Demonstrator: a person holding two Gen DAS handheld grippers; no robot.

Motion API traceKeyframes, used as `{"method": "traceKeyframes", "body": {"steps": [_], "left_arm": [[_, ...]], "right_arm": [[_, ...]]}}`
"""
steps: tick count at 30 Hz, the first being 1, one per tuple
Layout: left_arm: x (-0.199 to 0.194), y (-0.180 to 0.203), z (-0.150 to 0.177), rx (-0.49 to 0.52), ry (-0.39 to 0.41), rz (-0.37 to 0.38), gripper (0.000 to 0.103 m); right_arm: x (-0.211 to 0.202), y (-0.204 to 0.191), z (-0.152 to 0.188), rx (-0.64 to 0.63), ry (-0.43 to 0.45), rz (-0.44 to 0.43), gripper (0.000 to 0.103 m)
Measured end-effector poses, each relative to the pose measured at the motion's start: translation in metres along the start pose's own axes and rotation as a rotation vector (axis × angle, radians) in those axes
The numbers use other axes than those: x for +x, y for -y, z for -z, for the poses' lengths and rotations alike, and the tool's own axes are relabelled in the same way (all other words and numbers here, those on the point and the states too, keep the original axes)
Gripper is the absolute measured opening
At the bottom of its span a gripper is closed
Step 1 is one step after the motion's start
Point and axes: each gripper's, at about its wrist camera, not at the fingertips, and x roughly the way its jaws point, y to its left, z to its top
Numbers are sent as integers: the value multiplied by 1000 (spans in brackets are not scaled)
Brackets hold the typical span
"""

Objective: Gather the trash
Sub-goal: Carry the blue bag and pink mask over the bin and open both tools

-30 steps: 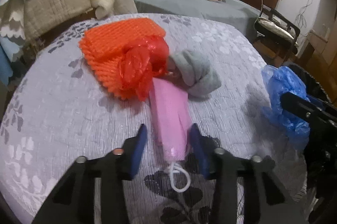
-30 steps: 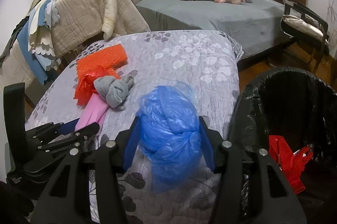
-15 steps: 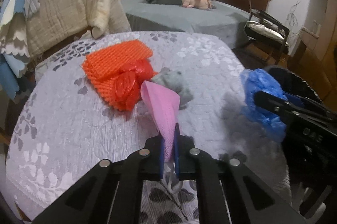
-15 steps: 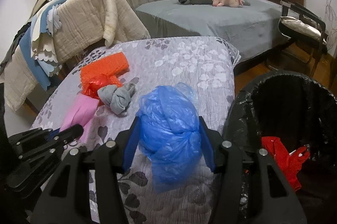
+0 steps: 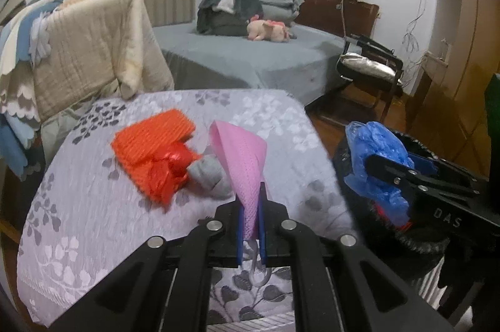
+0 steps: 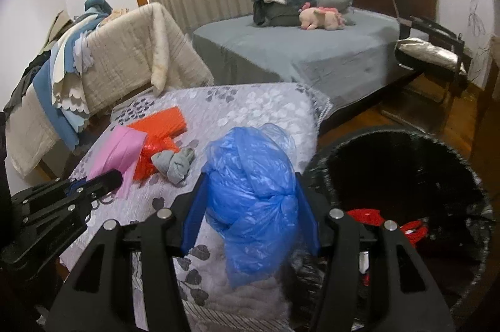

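My left gripper (image 5: pixel 251 191) is shut on a pink face mask (image 5: pixel 240 157) and holds it up above the table; the mask also shows in the right wrist view (image 6: pixel 118 149). My right gripper (image 6: pixel 250 191) is shut on a crumpled blue plastic bag (image 6: pixel 253 188), held over the table's right edge beside the black trash bin (image 6: pixel 406 194). The blue bag also shows in the left wrist view (image 5: pixel 375 163). On the table lie an orange foam net (image 5: pixel 150 138), a red plastic bag (image 5: pixel 168 169) and a grey rolled sock (image 5: pixel 209 175).
The table has a grey floral cloth (image 5: pixel 93 222). The black-lined bin holds red trash (image 6: pixel 368 216). A chair draped with blankets (image 5: pixel 78 57) stands behind the table on the left. A bed (image 5: pixel 243 57) and a dark chair (image 5: pixel 368 66) stand further back.
My left gripper closed on the pink mask and lifted it off the table. Both grippers have risen and pulled back; the right one still holds the blue bag, now nearer the bin.
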Motion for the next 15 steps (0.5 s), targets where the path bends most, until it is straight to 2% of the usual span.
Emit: {"method": "traceKeyframes", "body": {"steps": [15], "left_arm": [[-21, 49, -20, 64, 63, 87, 7]], "right_arm": [[-55, 45, -2, 35, 76, 95, 52]]}}
